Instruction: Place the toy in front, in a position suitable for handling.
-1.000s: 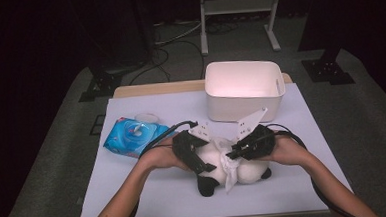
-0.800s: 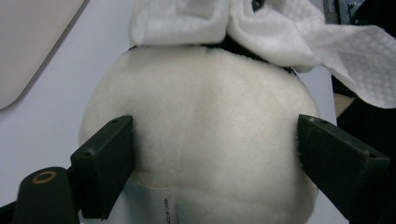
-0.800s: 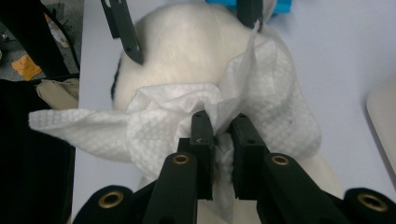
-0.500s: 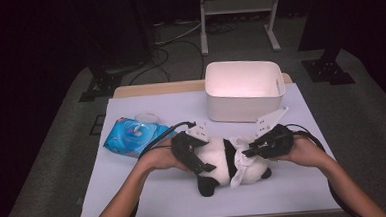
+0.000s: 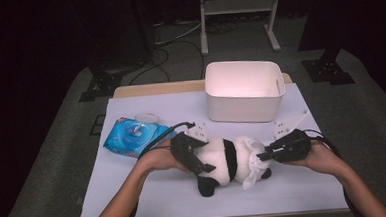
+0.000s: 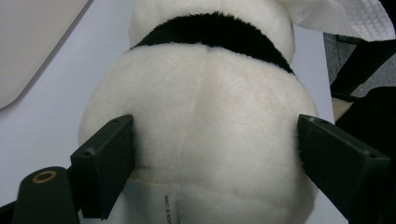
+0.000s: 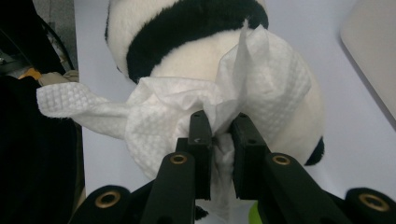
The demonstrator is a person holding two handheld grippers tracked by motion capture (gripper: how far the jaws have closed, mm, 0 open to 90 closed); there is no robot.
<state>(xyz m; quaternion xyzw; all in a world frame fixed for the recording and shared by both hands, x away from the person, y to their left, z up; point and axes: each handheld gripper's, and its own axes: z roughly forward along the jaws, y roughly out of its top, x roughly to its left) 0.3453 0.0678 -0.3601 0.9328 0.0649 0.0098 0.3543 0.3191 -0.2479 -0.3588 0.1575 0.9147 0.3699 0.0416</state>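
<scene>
A plush panda [image 5: 223,159] lies on its side just below the middle of the high view, on the pale counter [image 5: 151,201], its body running left to right. The left gripper [image 5: 196,156] comes in from the lower left and has its jaws spread wide around the panda's white rump; in the left gripper view the two black pads press into the fur on either side, with the sewn-in label [image 6: 166,205] showing at the bottom edge between them. The right gripper [image 5: 264,155] comes in from the lower right, its jaws drawn nearly together and pinching a bunched white wet wipe [image 7: 187,112]. In the right gripper view the wipe is draped against the panda's white head, below its black band, and one corner trails off to the left of the frame.

Above and to the right of the panda stands a white rectangular bin [image 5: 243,108], open at the top, well apart from both grippers. At the left of the high view, just beside the left forearm, lies a blue pack of wet wipes [image 5: 127,137] with its round lid flipped open.
</scene>
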